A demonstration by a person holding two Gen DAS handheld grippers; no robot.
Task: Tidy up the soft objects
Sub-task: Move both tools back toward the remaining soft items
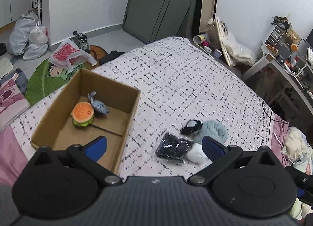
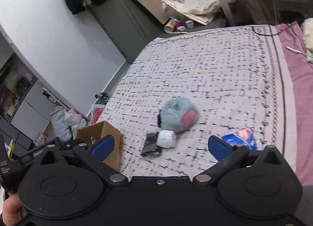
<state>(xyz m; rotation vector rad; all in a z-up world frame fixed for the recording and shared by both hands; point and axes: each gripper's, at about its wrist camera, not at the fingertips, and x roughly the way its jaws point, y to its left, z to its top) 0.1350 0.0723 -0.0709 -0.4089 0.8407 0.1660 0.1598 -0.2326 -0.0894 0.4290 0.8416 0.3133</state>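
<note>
An open cardboard box point(image 1: 135, 97) sits on the bed's left side; inside lie a burger plush point(image 1: 83, 114) and a small blue fish plush point(image 1: 98, 104). To its right on the blanket lie a pale blue fluffy plush point(image 1: 215, 130), a black-and-white item point(image 1: 190, 126), a black wrapped packet point(image 1: 173, 147) and a white soft block point(image 1: 196, 154). My left gripper point(image 1: 154, 147) hovers open and empty above the box's right wall. My right gripper point(image 2: 160, 146) is open and empty above the same plush point(image 2: 180, 116), white block point(image 2: 166, 139), packet point(image 2: 152, 145) and box point(image 2: 109, 130). A blue packet point(image 2: 242, 138) lies by its right finger.
The patterned blanket point(image 1: 185, 81) covers the bed; pink bedding point(image 2: 299, 93) lies to the right. Bags point(image 1: 29, 36), a printed bag point(image 1: 66, 54) and shoes sit on the floor beyond the box. A cluttered desk point(image 1: 289, 63) stands on the right. A hand point(image 2: 9, 210) holds the other gripper's handle.
</note>
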